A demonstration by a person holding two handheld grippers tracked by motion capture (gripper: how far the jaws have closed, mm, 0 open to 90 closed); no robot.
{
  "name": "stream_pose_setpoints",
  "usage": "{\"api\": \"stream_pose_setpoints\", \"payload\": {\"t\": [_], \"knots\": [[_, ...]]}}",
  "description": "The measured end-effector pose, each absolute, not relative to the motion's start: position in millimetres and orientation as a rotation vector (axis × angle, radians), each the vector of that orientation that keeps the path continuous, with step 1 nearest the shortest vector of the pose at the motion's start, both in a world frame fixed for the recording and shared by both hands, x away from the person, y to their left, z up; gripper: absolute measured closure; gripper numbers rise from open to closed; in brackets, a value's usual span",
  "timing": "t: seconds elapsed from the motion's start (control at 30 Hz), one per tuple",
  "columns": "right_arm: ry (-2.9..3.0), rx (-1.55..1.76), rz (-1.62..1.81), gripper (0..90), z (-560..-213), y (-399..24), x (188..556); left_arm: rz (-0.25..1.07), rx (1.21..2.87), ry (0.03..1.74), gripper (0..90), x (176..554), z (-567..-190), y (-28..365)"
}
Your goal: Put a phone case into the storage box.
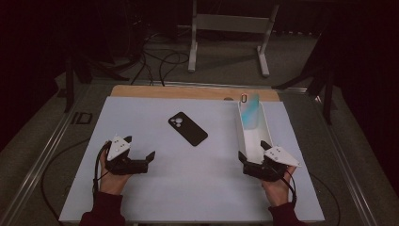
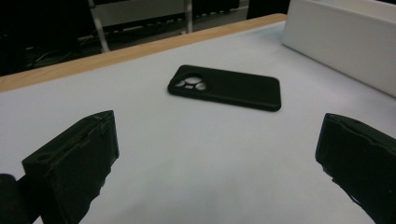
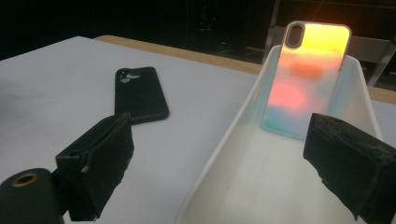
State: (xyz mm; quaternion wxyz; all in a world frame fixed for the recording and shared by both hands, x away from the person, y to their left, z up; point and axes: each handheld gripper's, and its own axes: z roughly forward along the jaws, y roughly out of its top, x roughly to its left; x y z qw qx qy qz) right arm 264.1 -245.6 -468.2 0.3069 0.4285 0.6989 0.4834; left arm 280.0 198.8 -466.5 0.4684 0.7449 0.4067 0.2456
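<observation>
While both tools rest open on counter [image 1: 155,188], black phone case [image 1: 187,128] lies flat mid-counter, ahead-right of left tool [image 1: 149,161], long axis diagonal; left tool nearer than right tool [image 1: 254,151], which straddles white tray [image 1: 265,123] rim.

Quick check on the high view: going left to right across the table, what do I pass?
Left gripper → black phone case → white tray, with the colourful phone case leaning at its far end → right gripper at the tray's near end.
</observation>
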Motion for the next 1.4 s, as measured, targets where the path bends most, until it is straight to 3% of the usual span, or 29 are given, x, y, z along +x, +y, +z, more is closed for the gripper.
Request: {"api": "stream_pose_setpoints", "payload": {"t": [0.93, 1.4], "knots": [[1.838, 1.126, 1.296, 8.0, -463.9, -245.9, 264.1, 0.539, 1.892, 0.831, 0.0, 343.6, -460.7, 132.5], [1.835, 1.118, 1.305, 8.0, -462.1, -245.1, 264.0, 0.514, 1.881, 0.852, 0.0, 381.4, -471.6, 103.5]]}}
